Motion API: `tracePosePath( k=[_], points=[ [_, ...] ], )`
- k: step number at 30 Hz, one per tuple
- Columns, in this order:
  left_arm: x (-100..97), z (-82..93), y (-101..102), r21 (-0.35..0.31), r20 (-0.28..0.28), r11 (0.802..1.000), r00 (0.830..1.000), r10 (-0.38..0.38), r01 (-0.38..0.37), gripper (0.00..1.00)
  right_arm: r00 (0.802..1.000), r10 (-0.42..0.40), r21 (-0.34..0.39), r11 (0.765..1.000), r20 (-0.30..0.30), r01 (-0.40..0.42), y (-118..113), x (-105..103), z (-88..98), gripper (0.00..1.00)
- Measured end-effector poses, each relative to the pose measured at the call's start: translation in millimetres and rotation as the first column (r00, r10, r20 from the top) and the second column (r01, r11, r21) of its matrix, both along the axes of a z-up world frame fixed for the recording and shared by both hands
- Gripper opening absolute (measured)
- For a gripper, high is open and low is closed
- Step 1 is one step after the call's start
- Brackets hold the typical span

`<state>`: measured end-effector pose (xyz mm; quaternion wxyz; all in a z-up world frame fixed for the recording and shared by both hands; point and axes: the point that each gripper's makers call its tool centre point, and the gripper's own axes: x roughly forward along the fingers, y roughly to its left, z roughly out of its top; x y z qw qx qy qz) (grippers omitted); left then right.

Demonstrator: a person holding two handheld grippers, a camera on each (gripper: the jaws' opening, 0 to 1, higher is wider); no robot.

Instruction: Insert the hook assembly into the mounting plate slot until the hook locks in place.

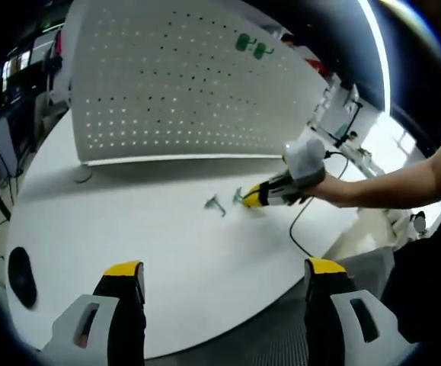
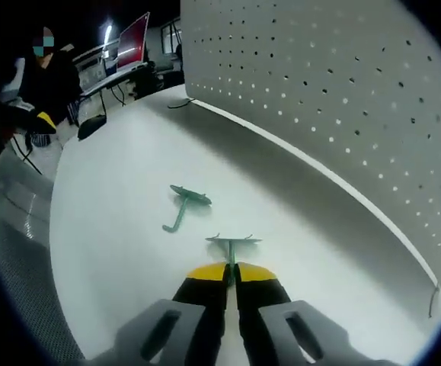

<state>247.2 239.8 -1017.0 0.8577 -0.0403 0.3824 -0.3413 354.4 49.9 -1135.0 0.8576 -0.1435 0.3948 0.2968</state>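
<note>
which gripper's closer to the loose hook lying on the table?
Right. The right gripper, shut on another hook, sits just short of the loose hook. The left gripper is open and back at the table edge, well away from it.

This looks like an office or lab workroom. A broad white round-edged counter point(image 1: 167, 252) carries an upright white perforated metal panel point(image 1: 182, 84), much like a pegboard test fixture. Beyond the counter's far edge stand dark desks with an open red-lit laptop screen point(image 2: 132, 42) and black cables point(image 2: 117, 91), and a seated person point(image 2: 41, 76) is nearby. A long bright ceiling light strip point(image 1: 376, 46) runs overhead, and a black power cord point(image 1: 304, 221) trails across the counter.
</note>
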Motion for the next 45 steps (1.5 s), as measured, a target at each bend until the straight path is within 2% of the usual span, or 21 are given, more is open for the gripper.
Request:
tracePosePath(
  k=[2,5,8,15,19,25,29,31,33,34,38,39,40,41,43,44,45],
  points=[
    [-0.2,-0.3,0.1,0.000,0.000,1.000,1.000,0.000,0.000,0.88,1.000,-0.025,0.009,1.000,-0.003,0.025,-1.0,0.1,0.0,0.00],
    [0.8,0.5,0.9,-0.002,0.004,1.000,1.000,0.003,-0.003,0.88,0.993,-0.114,0.084,0.990,-0.026,0.115,-1.0,0.2,3.7,0.00],
    [0.7,0.7,1.2,0.004,0.007,1.000,1.000,-0.008,0.008,0.88,0.996,-0.087,0.042,0.995,0.011,0.087,-3.3,0.2,10.7,0.00],
    [11.2,9.5,-3.6,0.005,0.040,1.000,0.999,-0.017,0.017,0.87,0.993,-0.118,0.103,0.988,0.030,0.115,1.7,6.2,43.6,0.00],
    [20.8,17.6,-6.4,0.008,0.075,1.000,0.997,-0.026,0.026,0.86,0.986,-0.166,0.192,0.968,0.010,0.161,5.3,8.6,66.1,0.00],
    [37.4,26.0,-14.4,-0.004,0.116,1.000,0.993,-0.022,0.023,0.83,0.979,-0.205,0.260,0.945,0.000,0.198,8.3,1.9,91.1,0.00],
    [48.4,31.0,-28.2,-0.007,0.153,0.999,0.988,-0.034,0.035,0.83,0.974,-0.221,0.336,0.916,-0.037,0.221,17.7,-14.1,105.9,0.00],
    [52.7,34.3,-34.5,-0.015,0.170,0.999,0.985,-0.042,0.045,0.79,0.970,-0.234,0.373,0.896,-0.063,0.240,21.6,-22.4,113.1,0.00],
    [55.7,37.6,-42.9,-0.047,0.179,0.997,0.983,-0.044,0.053,0.76,0.962,-0.254,0.433,0.860,-0.097,0.271,27.3,-28.9,121.5,0.00],
    [56.5,38.0,-47.8,-0.060,0.177,0.996,0.983,-0.049,0.060,0.75,0.961,-0.254,0.443,0.853,-0.109,0.275,28.7,-30.8,122.5,0.00],
    [57.7,42.6,-62.8,-0.114,0.190,0.989,0.979,-0.073,0.096,0.67,0.955,-0.246,0.521,0.800,-0.168,0.298,39.8,-44.7,134.5,0.00],
    [58.5,49.5,-69.4,-0.166,0.208,0.980,0.976,-0.069,0.105,0.63,0.951,-0.241,0.552,0.775,-0.193,0.308,44.3,-49.5,138.6,0.00],
    [58.9,51.7,-71.3,-0.189,0.211,0.976,0.975,-0.068,0.108,0.59,0.951,-0.231,0.569,0.762,-0.207,0.309,47.8,-53.3,141.2,0.00],
    [59.8,51.4,-70.6,-0.191,0.208,0.976,0.976,-0.063,0.103,0.56,0.952,-0.224,0.601,0.738,-0.211,0.307,51.9,-56.3,146.4,0.00],
    [60.9,50.8,-72.2,-0.194,0.216,0.974,0.974,-0.072,0.115,0.54,0.954,-0.221,0.593,0.747,-0.202,0.299,52.2,-61.2,146.2,0.00],
    [60.0,49.3,-74.4,-0.190,0.218,0.973,0.972,-0.088,0.130,0.53,0.955,-0.211,0.611,0.734,-0.209,0.296,56.1,-65.0,148.3,0.00],
    [58.3,47.9,-76.6,-0.181,0.223,0.973,0.969,-0.104,0.146,0.51,0.949,-0.208,0.632,0.709,-0.237,0.313,59.7,-68.0,150.1,0.00]
  ],
)
